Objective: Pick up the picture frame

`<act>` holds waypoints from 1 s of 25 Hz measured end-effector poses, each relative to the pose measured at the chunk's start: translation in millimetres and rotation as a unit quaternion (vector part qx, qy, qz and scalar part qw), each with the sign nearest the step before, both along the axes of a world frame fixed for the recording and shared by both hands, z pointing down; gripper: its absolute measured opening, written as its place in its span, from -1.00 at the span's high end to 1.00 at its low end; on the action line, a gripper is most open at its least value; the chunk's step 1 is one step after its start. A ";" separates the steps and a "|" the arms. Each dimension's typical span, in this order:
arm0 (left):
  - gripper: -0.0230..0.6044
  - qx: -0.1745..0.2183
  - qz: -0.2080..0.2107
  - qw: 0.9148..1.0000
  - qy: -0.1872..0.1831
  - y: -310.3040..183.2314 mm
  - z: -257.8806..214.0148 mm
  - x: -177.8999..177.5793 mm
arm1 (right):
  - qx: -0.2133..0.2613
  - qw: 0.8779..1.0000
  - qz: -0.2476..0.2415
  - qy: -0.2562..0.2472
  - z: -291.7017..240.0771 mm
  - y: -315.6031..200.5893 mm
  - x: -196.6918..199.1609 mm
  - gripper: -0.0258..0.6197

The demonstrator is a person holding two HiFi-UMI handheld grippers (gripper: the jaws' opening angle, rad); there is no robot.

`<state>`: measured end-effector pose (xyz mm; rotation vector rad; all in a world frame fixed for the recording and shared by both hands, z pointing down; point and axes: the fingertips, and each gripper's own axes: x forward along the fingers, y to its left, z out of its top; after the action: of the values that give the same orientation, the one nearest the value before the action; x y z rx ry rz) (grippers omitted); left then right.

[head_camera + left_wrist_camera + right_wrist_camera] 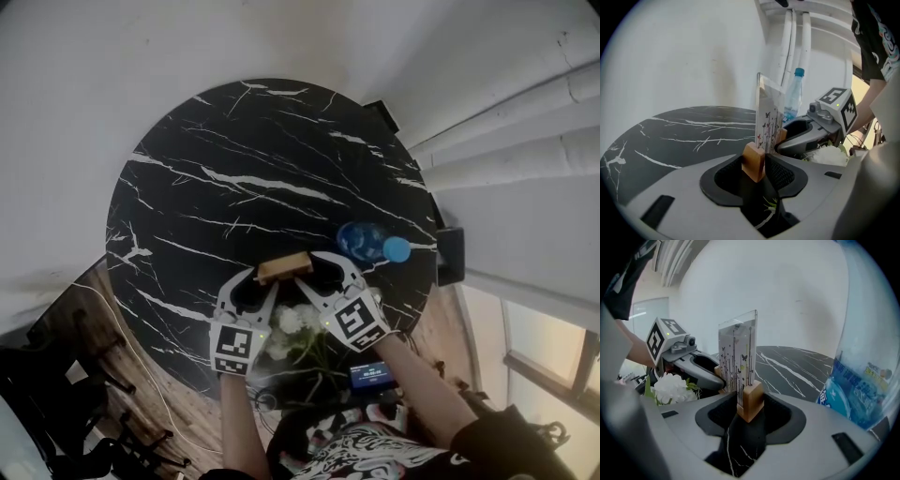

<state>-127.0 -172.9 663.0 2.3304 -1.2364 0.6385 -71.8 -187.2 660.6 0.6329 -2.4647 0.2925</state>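
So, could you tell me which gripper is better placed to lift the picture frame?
Right, marginally: the right gripper's jaws look closed on the picture frame's base; whether the left gripper's pads press yet is unclear.

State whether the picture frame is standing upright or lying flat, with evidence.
Upright: the picture frame stands on its wooden base, clear panel rising vertically above the table.

Left gripper [253,279] and right gripper [319,272] clamp, tilted downward.
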 end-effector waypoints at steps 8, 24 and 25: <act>0.40 -0.041 -0.024 0.996 0.072 -2.5 -4.6 5.7 | -0.021 1.000 0.011 0.003 -6.9 -2.0 7.9 0.47; 0.40 -0.043 -0.049 0.986 0.151 -6.2 -22.4 5.8 | -0.072 0.996 0.040 -0.041 -20.2 -0.1 16.6 0.47; 0.40 -0.041 -0.051 0.986 0.156 -6.9 -24.3 5.4 | -0.073 0.995 0.043 -0.044 -22.1 -0.5 16.6 0.47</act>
<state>-121.6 -179.8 638.7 2.1798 -1.1514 0.2696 -55.2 -187.7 638.5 0.6768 -2.4758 0.5393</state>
